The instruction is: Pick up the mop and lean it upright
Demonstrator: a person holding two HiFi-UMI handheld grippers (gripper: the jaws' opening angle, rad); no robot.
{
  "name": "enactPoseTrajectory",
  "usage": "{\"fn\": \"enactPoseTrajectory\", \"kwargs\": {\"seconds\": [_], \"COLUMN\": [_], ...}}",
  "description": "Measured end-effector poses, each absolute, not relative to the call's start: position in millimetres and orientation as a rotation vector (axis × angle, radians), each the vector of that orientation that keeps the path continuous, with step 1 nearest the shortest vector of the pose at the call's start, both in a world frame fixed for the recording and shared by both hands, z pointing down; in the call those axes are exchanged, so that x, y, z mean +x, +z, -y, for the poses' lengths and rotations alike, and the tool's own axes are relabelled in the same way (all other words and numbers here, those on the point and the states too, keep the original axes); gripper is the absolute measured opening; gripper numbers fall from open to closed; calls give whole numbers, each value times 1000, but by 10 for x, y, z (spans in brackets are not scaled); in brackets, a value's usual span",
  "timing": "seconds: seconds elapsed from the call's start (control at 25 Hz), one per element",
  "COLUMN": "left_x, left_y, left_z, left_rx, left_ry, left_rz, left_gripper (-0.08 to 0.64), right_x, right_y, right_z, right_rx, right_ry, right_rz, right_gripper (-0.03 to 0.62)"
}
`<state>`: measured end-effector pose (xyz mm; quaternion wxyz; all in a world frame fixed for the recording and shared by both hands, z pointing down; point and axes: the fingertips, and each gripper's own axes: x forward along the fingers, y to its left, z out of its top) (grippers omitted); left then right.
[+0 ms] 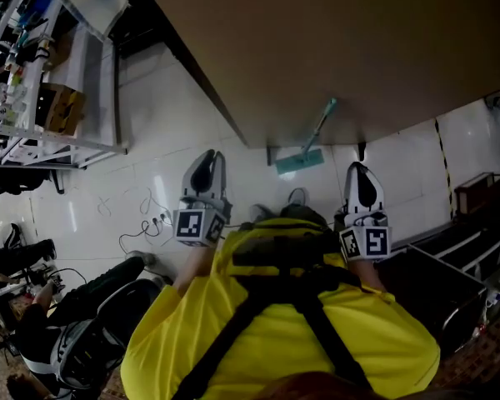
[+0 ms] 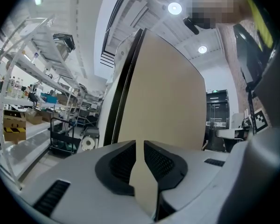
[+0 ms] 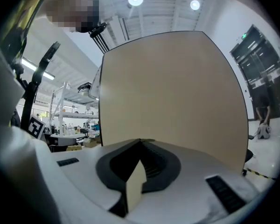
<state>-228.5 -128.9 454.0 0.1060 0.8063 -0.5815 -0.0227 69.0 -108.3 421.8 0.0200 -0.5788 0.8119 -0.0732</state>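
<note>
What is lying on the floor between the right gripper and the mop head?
Nothing: the head view shows only bare white floor between the right gripper and the mop head. The two are apart.

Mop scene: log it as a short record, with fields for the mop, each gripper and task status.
mop: head on the floor, handle leaning on the beige panel, no gripper on it
left gripper: jaws a narrow gap apart, nothing between them
right gripper: jaws together, empty
both grippers: held level, facing the panel
task status: mop appears already leaned up
</note>
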Motion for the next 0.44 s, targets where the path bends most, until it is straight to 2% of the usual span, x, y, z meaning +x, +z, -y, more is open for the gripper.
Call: {"fn": "enactPoseTrajectory", "kwargs": {"seconds": [0.44], "left_x": [-2232], "left_y": [4655], "left_z": [1188], "left_rx": [2327], "left_ry": [-24], "left_rz": [1733], "left_gripper": [60], "right_x": [688], "right_y": [4336], "right_z": [1107], "right_rx": [-1818], "right_ry": [-131], "right_rz": [-2574], "right_gripper": [5]}}
